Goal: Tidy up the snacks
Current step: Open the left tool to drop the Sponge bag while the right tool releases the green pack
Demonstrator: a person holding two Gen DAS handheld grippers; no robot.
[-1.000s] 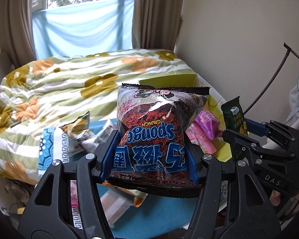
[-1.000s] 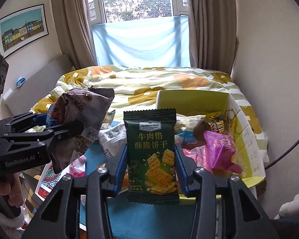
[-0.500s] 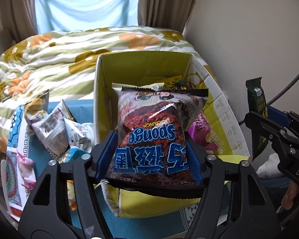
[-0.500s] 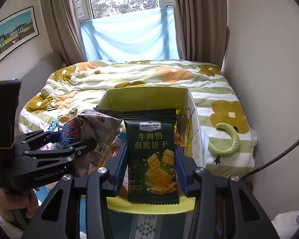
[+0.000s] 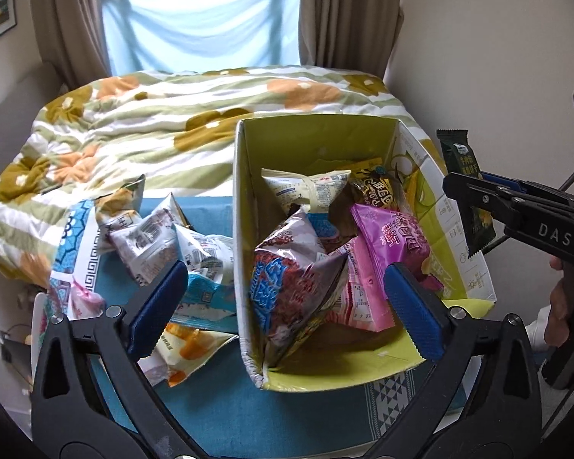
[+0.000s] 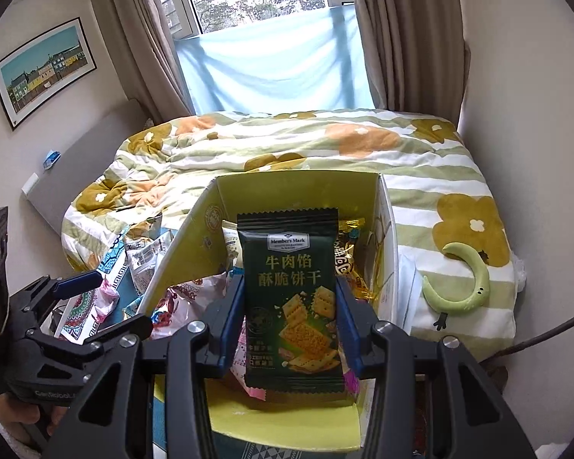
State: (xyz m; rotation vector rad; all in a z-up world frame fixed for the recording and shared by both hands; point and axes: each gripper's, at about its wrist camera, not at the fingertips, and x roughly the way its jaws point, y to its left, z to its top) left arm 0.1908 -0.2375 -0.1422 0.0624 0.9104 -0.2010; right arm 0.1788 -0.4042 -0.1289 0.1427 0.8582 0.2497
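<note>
Two tools: left tool (image 5: 283, 298) opening, sponge-crunch bag (image 5: 292, 290) loose between; right tool (image 6: 289, 329) clamping cracker packet (image 6: 292, 298) at box's (image 5: 245, 229) three o'clock.

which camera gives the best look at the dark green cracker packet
The right wrist view: the dark green cracker packet faces the lens, label readable, clamped in the right claw. The left wrist view shows it only small and edge-on at the right.

Open-topped box (image 5: 245, 199), snack-crowded floor; bare strip along near wall.
</note>
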